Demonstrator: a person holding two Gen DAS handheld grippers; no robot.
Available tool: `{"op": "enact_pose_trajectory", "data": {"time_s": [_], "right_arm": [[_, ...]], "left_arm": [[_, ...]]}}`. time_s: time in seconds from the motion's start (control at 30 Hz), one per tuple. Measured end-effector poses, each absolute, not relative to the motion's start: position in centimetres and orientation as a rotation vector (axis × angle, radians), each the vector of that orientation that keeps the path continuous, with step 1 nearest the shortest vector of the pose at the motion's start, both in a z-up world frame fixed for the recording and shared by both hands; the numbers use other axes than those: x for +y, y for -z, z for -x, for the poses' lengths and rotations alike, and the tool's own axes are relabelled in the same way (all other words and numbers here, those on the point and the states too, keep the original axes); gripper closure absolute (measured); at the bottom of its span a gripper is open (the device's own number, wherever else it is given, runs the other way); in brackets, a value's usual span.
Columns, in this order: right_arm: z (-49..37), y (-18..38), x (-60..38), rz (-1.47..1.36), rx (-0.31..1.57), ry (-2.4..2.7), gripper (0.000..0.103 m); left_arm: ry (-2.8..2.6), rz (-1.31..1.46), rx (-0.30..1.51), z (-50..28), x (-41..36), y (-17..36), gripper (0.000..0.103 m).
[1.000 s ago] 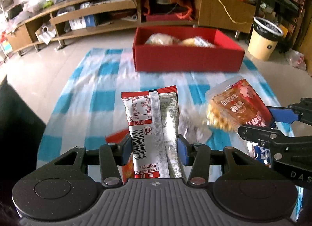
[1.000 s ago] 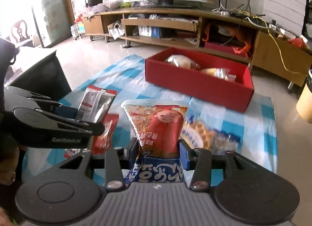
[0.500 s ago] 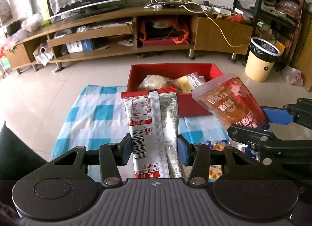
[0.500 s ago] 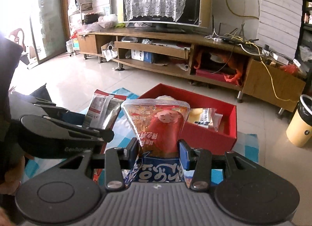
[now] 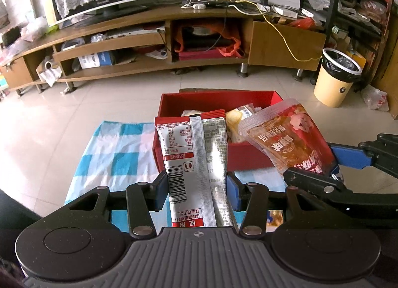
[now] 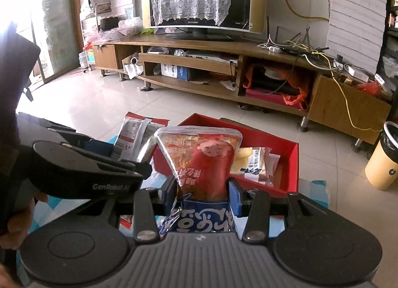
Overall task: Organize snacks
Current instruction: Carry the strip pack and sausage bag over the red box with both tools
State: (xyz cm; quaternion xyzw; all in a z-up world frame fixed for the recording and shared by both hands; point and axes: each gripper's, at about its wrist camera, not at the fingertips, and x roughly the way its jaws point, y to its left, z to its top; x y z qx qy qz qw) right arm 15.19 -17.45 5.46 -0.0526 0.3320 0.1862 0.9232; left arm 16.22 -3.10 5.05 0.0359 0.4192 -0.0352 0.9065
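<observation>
The box (image 5: 251, 156) is red inside and out. Under it lies a cloth (image 5: 117, 153) checked in blue, white and pale pink. The packet (image 5: 196, 171) in the left gripper (image 5: 196, 188) is silver with a red top band, red label strips and a black barcode. The pouch (image 6: 201, 161) in the right gripper (image 6: 202, 194) is clear at the top, orange and red in the middle and blue with white characters at the bottom. Both grippers are black with blue pads (image 5: 232, 194). The bin (image 5: 334, 76) is cream yellow with a black liner.
</observation>
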Motion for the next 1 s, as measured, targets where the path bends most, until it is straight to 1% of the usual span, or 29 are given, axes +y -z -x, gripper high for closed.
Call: {"op": "enact_pose_trajectory", "data": {"time_s": [1.0], "right_arm": [[-27.5, -2.9, -19.9, 0.049, 0.722, -0.326, 0.063]], "left_arm": [[0.035, -0.150, 0.884, -27.5, -5.5, -3.0, 0.048]]}}
